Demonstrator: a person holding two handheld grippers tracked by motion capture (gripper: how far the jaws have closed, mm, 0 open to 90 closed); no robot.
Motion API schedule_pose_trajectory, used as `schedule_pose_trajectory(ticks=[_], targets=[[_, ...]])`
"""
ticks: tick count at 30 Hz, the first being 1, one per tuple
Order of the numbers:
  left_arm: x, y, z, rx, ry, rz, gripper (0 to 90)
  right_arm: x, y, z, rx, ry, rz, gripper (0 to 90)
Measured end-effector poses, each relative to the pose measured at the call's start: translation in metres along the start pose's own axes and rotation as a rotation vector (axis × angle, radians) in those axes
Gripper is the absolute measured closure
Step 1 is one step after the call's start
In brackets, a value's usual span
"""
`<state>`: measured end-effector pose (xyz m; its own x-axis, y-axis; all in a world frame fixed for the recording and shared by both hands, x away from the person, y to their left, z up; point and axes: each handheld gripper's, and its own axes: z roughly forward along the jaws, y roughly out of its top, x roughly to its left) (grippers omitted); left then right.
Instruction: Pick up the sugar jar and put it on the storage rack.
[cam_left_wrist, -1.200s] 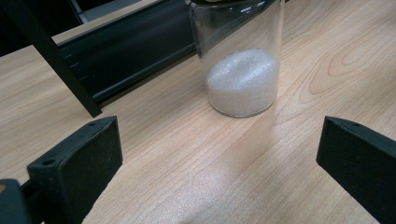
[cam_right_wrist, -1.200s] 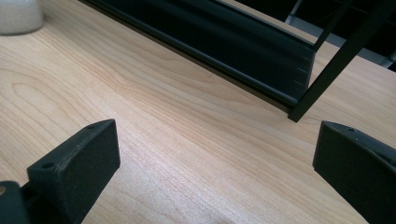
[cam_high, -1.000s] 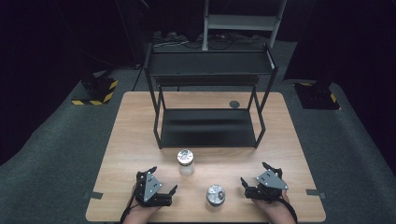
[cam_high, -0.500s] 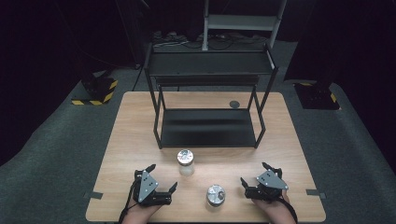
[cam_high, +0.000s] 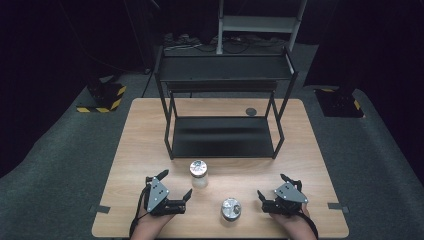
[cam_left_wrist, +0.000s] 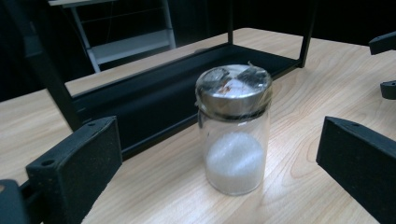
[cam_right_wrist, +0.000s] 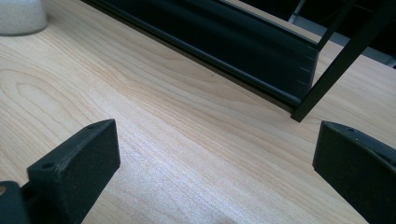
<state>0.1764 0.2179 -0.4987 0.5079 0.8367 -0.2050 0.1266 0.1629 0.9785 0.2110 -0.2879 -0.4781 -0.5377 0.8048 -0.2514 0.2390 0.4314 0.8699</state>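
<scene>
Two glass jars with metal lids on wooden table: far jar upright, just in front of black metal shelf rack, white granules in bottom; near jar closer to table's front edge, between both grippers. Left gripper spread wide, aimed at far jar, jar centred ahead of jaws in left gripper view, not touching. Right gripper also spread wide, holding nothing, resting low beside near jar, facing rack's bottom shelf. Small dark disc on table behind rack.
</scene>
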Motion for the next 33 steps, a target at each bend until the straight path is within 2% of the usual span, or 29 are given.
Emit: schedule_pose_trajectory(ticks=[18, 27, 31, 33], targets=[[-0.005, -0.005, 0.038, 0.012, -0.067, -0.03, 0.4, -0.001, -0.001, 0.0, -0.005, 0.001, 0.003, 0.0], [-0.006, -0.009, 0.056, 0.023, -0.059, -0.067, 0.4, -0.001, -0.001, -0.001, -0.007, 0.003, 0.006, 0.0], [-0.005, -0.012, 0.064, 0.013, -0.035, -0.114, 1.1, -0.002, -0.002, -0.001, -0.009, 0.006, 0.01, 0.0], [-0.004, -0.013, 0.066, 0.012, -0.032, -0.121, 2.0, -0.002, -0.002, -0.001, -0.009, 0.007, 0.011, 0.0]])
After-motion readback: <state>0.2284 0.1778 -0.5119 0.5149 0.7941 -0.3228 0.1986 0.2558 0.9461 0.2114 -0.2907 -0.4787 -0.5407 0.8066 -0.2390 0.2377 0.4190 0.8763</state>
